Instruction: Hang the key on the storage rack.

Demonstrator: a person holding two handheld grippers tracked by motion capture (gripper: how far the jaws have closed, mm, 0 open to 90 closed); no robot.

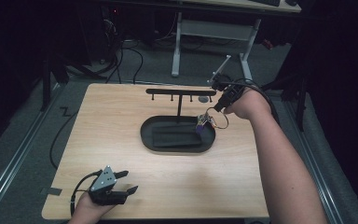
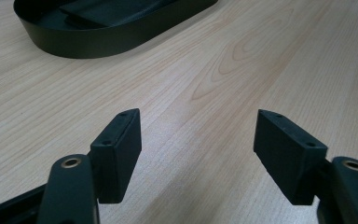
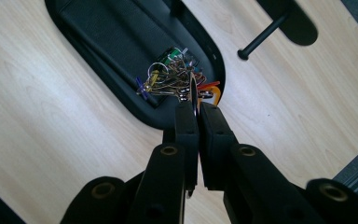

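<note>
fingers (image 3: 210, 135) hiding key ring (image 3: 195, 95) grip

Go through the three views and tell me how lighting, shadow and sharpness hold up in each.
High view: table lit, surroundings nearly black, key bunch small and soft. Left gripper view: wood grain crisp, black tray slightly soft. Right gripper view: right gripper dark with little detail, the keys sharp, faint glints on their metal.

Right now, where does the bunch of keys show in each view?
High view: the bunch of keys hangs right of centre from the right gripper, over the right end of the black oval tray.
Left gripper view: no keys; the tray sits top left.
Right gripper view: the keys hang at centre, just above the shut jaws.
Shared landmark: the black oval tray.
</note>
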